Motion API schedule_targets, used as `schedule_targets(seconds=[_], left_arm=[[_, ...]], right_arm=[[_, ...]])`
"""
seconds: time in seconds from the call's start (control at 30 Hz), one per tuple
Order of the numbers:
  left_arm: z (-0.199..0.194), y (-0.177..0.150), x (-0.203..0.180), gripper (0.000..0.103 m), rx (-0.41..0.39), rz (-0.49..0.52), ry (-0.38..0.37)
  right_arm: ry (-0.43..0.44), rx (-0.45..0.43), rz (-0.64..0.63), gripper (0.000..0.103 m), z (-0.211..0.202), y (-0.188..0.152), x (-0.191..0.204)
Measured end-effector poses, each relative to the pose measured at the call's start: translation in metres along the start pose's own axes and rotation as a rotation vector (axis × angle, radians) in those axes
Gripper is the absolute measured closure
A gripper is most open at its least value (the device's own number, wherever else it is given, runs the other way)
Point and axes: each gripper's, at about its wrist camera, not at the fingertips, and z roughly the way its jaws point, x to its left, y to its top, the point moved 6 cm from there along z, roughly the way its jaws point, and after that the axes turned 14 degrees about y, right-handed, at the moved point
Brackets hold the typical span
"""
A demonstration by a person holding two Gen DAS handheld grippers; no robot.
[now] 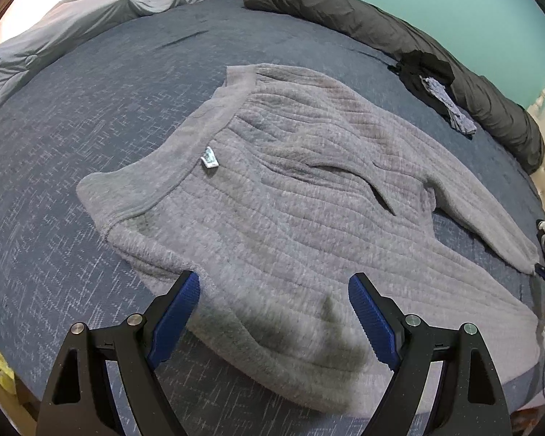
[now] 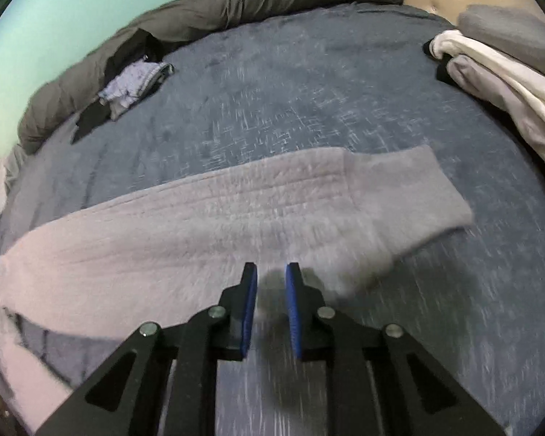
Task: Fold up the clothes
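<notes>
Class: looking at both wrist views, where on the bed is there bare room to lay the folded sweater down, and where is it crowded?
Bare blue bedcover lies between the grey sweater and the grey duvet, and beyond the sleeve toward the dark bolster. Crowded: the small clothes pile by the bolster, and the white laundry at the right edge.

Fuzzy ribbed grey fleece sweater [image 1: 309, 196], matt woven blue bedspread [image 1: 91, 145], ridged blue tool pads [image 1: 372, 321]

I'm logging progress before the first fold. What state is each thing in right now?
grey sweater: spread flat, unfolded
sleeve: stretched out flat, not tucked in
left gripper: open, holding nothing
right gripper: fingers narrowly apart, holding nothing
small striped garment: crumpled
</notes>
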Motion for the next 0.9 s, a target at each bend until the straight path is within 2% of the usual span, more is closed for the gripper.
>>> schedule_targets(seconds=[0.07,0.13,0.3,0.37,0.5,0.57,0.9], left_arm=[[-0.004,-0.001,0.003,0.016,0.002,-0.013,-0.013],[-0.008,-0.003,0.006,0.016,0.000,-0.025,-0.025],[-0.018,-0.011,0.015,0.016,0.000,-0.044,-0.042],[-0.022,-0.015,0.020,0.016,0.000,-0.053,-0.045],[-0.020,-0.026,0.027,0.016,0.020,-0.065,-0.058],[-0.019,-0.030,0.030,0.016,0.026,-0.081,-0.065],[0.004,-0.037,0.051,0.019,0.062,-0.133,-0.012]], right_arm=[[0.022,0.003,-0.004,0.089,-0.025,-0.014,-0.002],[0.035,0.009,-0.006,0.086,-0.034,-0.028,0.003],[0.080,0.029,0.008,0.086,-0.067,-0.064,0.002],[0.081,0.035,0.018,0.085,-0.088,-0.085,-0.006],[0.062,0.037,0.050,0.074,-0.116,-0.117,-0.024],[0.057,0.032,0.079,0.074,-0.127,-0.129,-0.032],[0.024,-0.003,0.136,0.070,-0.169,-0.149,-0.060]])
